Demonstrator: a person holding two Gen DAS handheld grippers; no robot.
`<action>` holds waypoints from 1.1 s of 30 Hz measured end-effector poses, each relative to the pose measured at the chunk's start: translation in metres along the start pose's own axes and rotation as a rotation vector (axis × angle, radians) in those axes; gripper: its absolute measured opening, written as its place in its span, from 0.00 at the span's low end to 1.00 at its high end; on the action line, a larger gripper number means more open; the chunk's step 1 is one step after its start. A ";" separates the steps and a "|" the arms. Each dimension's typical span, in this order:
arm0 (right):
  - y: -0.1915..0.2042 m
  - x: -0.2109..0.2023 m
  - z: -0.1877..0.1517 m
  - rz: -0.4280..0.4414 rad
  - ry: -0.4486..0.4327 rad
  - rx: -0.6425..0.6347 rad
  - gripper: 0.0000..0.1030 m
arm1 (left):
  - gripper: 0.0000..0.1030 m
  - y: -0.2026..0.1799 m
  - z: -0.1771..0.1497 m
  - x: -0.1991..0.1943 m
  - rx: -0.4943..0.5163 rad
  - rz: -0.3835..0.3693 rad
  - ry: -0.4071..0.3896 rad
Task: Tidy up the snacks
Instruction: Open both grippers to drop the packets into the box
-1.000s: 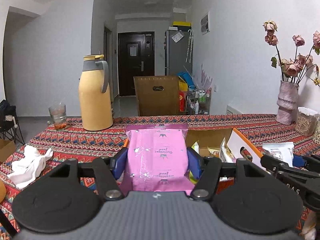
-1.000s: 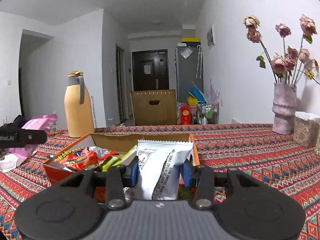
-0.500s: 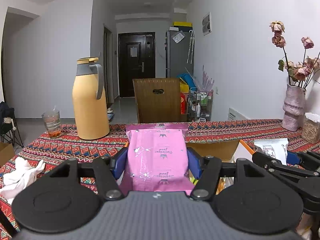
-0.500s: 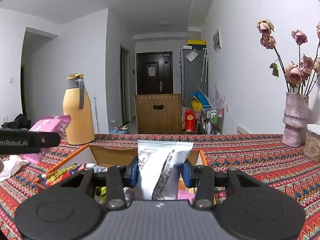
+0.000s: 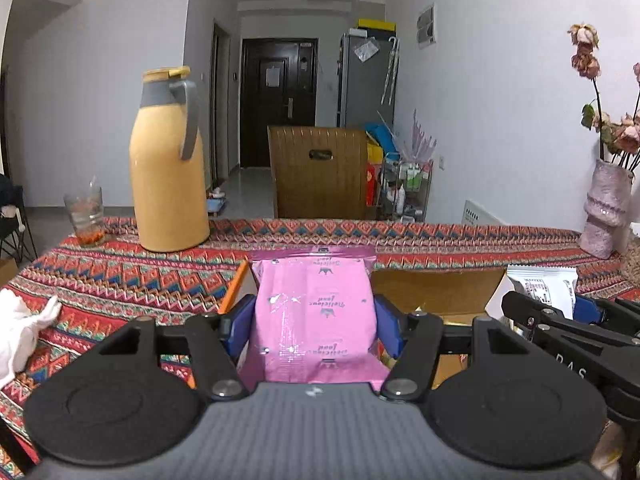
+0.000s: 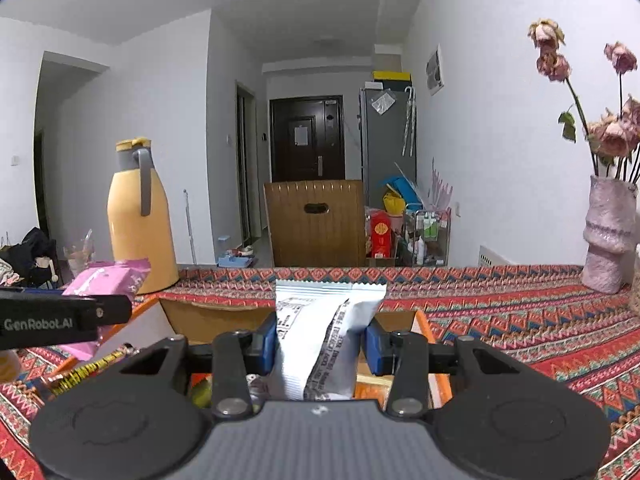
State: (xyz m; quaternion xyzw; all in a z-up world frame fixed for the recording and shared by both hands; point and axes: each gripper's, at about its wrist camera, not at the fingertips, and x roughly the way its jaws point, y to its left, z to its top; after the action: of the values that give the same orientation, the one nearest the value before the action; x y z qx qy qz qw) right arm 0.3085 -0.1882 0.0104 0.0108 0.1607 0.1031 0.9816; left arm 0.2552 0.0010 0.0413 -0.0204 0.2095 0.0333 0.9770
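A: Item one, left gripper [image 5: 316, 322]: blue pads pinching the pink snack pack [image 5: 316, 312], held in the air over the near-left corner of the cardboard box [image 5: 436, 286].

B: Item two, right gripper [image 6: 322, 340]: jaws clamped on the white snack pack [image 6: 320, 336], above the same box's right half.

A: Room to move: the patterned tablecloth [image 5: 120, 276] lies bare between the box and the yellow thermos [image 5: 168, 172]; the vase [image 6: 610, 236] stands well apart to the right.

B: Hidden: the box's contents mostly sit behind both gripper bodies; only a yellow-striped wrapper [image 6: 80, 372] shows. The flowers are cut off at the frame edge.

A: Change: both packs ride higher than a second ago, and less of the box interior shows.
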 end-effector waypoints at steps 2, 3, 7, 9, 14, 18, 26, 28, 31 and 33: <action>0.000 0.006 -0.003 0.007 0.021 0.005 0.40 | 0.61 0.001 -0.003 0.006 0.000 0.001 0.013; 0.000 0.008 -0.005 0.008 0.031 0.005 0.40 | 0.61 0.002 -0.005 0.008 -0.001 0.000 0.020; 0.002 0.013 -0.009 0.001 0.057 -0.007 0.40 | 0.62 0.004 -0.008 0.012 -0.002 -0.013 0.031; 0.002 0.015 -0.011 -0.004 0.068 -0.007 0.41 | 0.65 0.003 -0.009 0.010 -0.002 -0.009 0.025; -0.004 0.016 -0.012 -0.008 0.084 0.017 0.75 | 0.93 0.006 -0.009 0.003 -0.013 0.002 -0.008; -0.009 0.009 -0.011 -0.015 0.063 0.039 0.98 | 1.00 0.008 -0.008 -0.001 -0.028 0.012 -0.021; -0.005 0.003 -0.010 -0.010 0.057 0.028 1.00 | 1.00 0.007 -0.007 -0.002 -0.024 0.010 -0.026; -0.005 0.002 -0.009 -0.014 0.055 0.027 1.00 | 1.00 0.007 -0.007 -0.002 -0.024 0.010 -0.027; -0.005 0.002 -0.009 -0.016 0.053 0.027 1.00 | 1.00 0.005 -0.006 -0.004 -0.020 0.016 -0.034; -0.005 0.000 -0.007 -0.014 0.048 0.030 1.00 | 1.00 0.004 -0.004 -0.007 -0.016 0.024 -0.042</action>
State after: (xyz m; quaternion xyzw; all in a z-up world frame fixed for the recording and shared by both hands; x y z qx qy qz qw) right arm 0.3072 -0.1934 0.0030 0.0220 0.1855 0.0938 0.9779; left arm 0.2466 0.0045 0.0402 -0.0250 0.1889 0.0469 0.9806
